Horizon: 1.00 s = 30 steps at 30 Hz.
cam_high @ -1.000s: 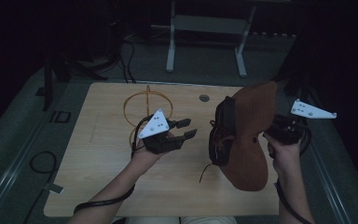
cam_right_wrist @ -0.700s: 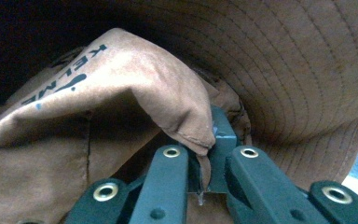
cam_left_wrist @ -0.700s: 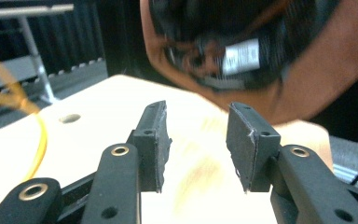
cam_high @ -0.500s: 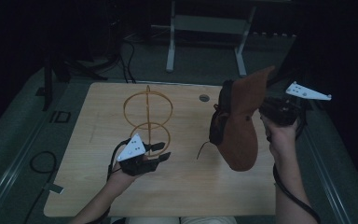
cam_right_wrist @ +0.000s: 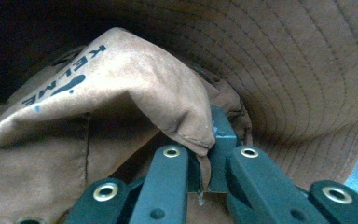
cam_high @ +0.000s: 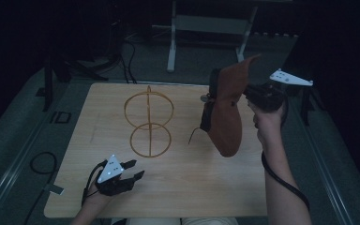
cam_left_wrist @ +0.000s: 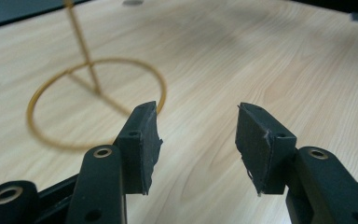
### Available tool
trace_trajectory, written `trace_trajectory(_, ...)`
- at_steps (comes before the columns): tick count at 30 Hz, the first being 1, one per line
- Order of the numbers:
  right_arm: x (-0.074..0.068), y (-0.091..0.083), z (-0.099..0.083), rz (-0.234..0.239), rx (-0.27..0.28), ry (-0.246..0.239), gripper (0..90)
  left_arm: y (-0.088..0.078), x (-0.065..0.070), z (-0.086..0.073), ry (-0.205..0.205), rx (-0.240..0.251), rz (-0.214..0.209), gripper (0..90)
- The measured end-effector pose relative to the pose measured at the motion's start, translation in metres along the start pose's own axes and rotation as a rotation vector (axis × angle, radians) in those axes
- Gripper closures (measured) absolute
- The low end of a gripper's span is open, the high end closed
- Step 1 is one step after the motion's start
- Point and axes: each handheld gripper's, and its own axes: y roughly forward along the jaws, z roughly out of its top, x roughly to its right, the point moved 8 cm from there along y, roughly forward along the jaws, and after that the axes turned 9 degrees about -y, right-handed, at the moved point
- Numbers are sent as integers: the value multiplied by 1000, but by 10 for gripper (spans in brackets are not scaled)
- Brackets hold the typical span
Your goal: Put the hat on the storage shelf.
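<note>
The left claw (cam_high: 133, 170), now pulled back to the worktop's (cam_high: 201, 187) seven o'clock edge, has just been opening, empty; the right claw (cam_high: 243, 93) is still pinching the brown bucket hat (cam_high: 227, 117) aloft at two o'clock.

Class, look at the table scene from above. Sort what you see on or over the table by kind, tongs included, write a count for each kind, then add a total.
Brown hat, hanging over the table from the right tongs: 1
Gold wire stand with two rings, standing on the table: 1
Hand-held tongs, right plus left tongs: 2
Total: 4
</note>
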Motion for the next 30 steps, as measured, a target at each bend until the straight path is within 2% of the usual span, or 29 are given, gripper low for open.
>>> trace_trajectory(3,-1,14,3,2,-10,-6,875,-8,-10,-12,-20,-12,39,439)
trace_trajectory(6,-4,27,5,9,-25,-9,875,-16,-21,-22,-68,-12,80,353)
trace_trajectory(7,-5,31,6,12,-30,-10,875,-18,-25,-26,-86,-17,95,303)
trace_trajectory(9,-7,41,6,17,-42,-14,875,-21,-34,-32,-131,-10,123,135)
trace_trajectory(11,-10,50,7,25,-47,-13,875,-27,-44,-38,-153,-10,186,53)
trace_trajectory(12,-13,55,8,31,-51,-15,875,-31,-47,-40,-169,4,199,21)
trace_trajectory(14,-16,63,9,40,-55,-16,875,-38,-54,-41,-205,35,228,21)
trace_trajectory(17,-23,77,12,55,-64,-22,875,-50,-64,-43,-220,70,297,21)
trace_trajectory(19,-28,86,14,67,-73,-24,875,-55,-68,-45,-241,87,307,21)
trace_trajectory(21,-34,98,17,81,-82,-30,874,-56,-72,-48,-253,88,335,21)
trace_trajectory(27,-57,131,22,133,-121,-53,873,-60,-75,-53,-300,121,325,21)
trace_trajectory(29,-66,143,23,144,-143,-70,873,-60,-75,-54,-284,116,336,22)
trace_trajectory(30,-71,148,23,154,-152,-75,872,-61,-75,-54,-291,121,334,21)
